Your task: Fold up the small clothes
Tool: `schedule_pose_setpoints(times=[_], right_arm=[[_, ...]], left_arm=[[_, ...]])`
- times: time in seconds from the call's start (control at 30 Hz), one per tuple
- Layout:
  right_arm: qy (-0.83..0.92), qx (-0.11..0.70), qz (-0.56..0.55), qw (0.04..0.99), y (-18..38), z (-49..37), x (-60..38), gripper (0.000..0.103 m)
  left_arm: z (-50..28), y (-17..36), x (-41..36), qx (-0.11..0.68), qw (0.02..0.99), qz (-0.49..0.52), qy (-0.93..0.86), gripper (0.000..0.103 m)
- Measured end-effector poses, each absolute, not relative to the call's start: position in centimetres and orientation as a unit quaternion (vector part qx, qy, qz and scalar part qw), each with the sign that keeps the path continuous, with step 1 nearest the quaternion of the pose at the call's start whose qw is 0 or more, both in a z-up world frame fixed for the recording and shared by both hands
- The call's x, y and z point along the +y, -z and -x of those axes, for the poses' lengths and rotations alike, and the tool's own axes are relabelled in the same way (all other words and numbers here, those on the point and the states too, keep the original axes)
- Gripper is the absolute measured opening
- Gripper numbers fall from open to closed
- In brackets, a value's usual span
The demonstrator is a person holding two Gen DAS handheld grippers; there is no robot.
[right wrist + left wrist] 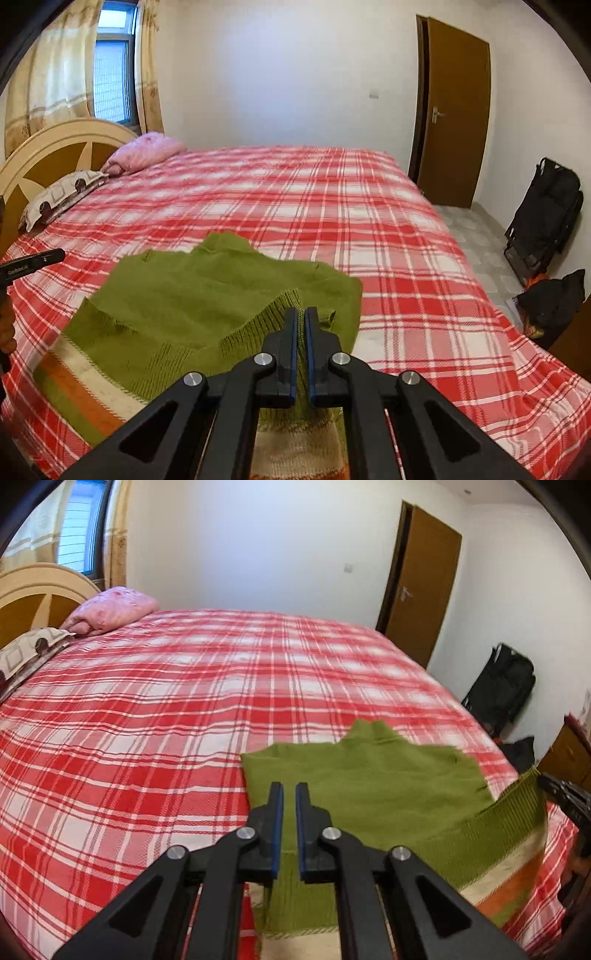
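Gripping the green knit sweater (221, 295) by its ribbed hem, I have both sets of jaws pinched tight on the cloth: left gripper (289, 794) at one corner, right gripper (301, 317) at the other. Its hem is lifted towards me, showing cream and orange stripes underneath; its collar lies ahead of the jaws on the red plaid bed (147, 701).

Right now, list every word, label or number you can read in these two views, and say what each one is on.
One marking only: small white lettering on the side of the left gripper, at the left edge of the right wrist view; too small and blurred to read.
Nothing readable on the green sweater, the plaid bedspread or the door.
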State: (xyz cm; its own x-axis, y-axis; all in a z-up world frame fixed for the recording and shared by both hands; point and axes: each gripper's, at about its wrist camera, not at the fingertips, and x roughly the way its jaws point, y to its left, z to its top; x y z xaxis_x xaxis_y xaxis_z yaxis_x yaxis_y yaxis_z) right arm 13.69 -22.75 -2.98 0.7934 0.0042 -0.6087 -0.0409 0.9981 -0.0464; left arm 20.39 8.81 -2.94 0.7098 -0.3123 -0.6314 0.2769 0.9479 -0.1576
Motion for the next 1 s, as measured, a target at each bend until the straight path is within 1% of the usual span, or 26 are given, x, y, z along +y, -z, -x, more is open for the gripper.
schedule_pose_setpoints(times=[0.07, 0.1, 0.13, 0.17, 0.2, 0.33, 0.37, 0.4, 0.43, 0.47, 0.5, 0.53, 0.57, 0.6, 0.63, 0.83, 1.0], right_arm=[[-0.013, 0.323, 0.031, 0.946, 3.4, -13.3, -22.8, 0.003], [-0.012, 0.325, 0.033, 0.945, 3.7, -12.9, -23.0, 0.003], [-0.012, 0.326, 0.031, 0.945, 3.9, -12.6, -23.1, 0.003], [-0.011, 0.327, 0.026, 0.945, 4.1, -12.3, -23.4, 0.003], [-0.01, 0.328, 0.022, 0.944, 4.2, -12.0, -23.6, 0.003], [-0.005, 0.329, 0.004, 0.944, 4.6, -11.0, -24.2, 0.003], [-0.004, 0.329, 0.002, 0.944, 4.6, -10.9, -24.3, 0.003], [-0.003, 0.329, 0.001, 0.944, 4.7, -10.7, -24.3, 0.003], [-0.003, 0.329, 0.001, 0.944, 4.7, -10.6, -24.3, 0.003], [-0.002, 0.33, 0.001, 0.944, 4.7, -10.6, -24.2, 0.003], [-0.002, 0.33, 0.0, 0.944, 4.7, -10.6, -24.2, 0.003], [-0.002, 0.331, 0.0, 0.944, 4.8, -10.6, -24.1, 0.003], [-0.002, 0.332, 0.0, 0.943, 4.9, -10.6, -24.0, 0.003], [-0.002, 0.333, 0.001, 0.943, 4.9, -10.5, -23.9, 0.003], [-0.002, 0.334, 0.001, 0.942, 5.0, -10.5, -23.8, 0.003], [0.0, 0.322, 0.0, 0.947, 3.8, -10.0, -23.7, 0.003], [0.0, 0.299, 0.019, 0.954, 1.6, -10.4, -23.2, 0.003]], left_arm=[[-20.3, 3.7, 8.8, 0.367, 0.913, 0.005, 0.181, 0.018], [-20.1, 4.2, 8.6, 0.378, 0.908, -0.011, 0.181, 0.042], [-20.0, 5.0, 8.5, 0.391, 0.902, -0.025, 0.18, 0.072], [-19.8, 5.6, 8.4, 0.395, 0.899, -0.032, 0.187, 0.081], [-19.4, 6.1, 8.3, 0.395, 0.897, -0.038, 0.196, 0.084], [-19.0, 8.5, 6.9, 0.419, 0.883, -0.085, 0.195, 0.084], [-19.1, 9.1, 6.6, 0.426, 0.88, -0.085, 0.193, 0.082], [-19.2, 9.6, 6.4, 0.435, 0.876, -0.079, 0.195, 0.076], [-19.5, 10.1, 6.2, 0.444, 0.871, -0.069, 0.199, 0.058], [-19.7, 10.5, 6.1, 0.454, 0.866, -0.063, 0.2, 0.046], [-19.9, 11.1, 5.9, 0.466, 0.861, -0.061, 0.195, 0.022], [-20.2, 11.8, 5.9, 0.48, 0.855, -0.051, 0.193, 0.017], [-20.0, 11.8, 6.1, 0.474, 0.859, -0.037, 0.193, 0.016], [-19.7, 11.7, 6.1, 0.469, 0.861, -0.033, 0.195, 0.012], [-19.4, 11.6, 6.1, 0.465, 0.862, -0.032, 0.199, 0.011], [-17.1, 8.6, 6.7, 0.423, 0.881, -0.022, 0.21, 0.011], [-17.3, 5.6, 7.2, 0.398, 0.893, 0.0, 0.211, 0.011]])
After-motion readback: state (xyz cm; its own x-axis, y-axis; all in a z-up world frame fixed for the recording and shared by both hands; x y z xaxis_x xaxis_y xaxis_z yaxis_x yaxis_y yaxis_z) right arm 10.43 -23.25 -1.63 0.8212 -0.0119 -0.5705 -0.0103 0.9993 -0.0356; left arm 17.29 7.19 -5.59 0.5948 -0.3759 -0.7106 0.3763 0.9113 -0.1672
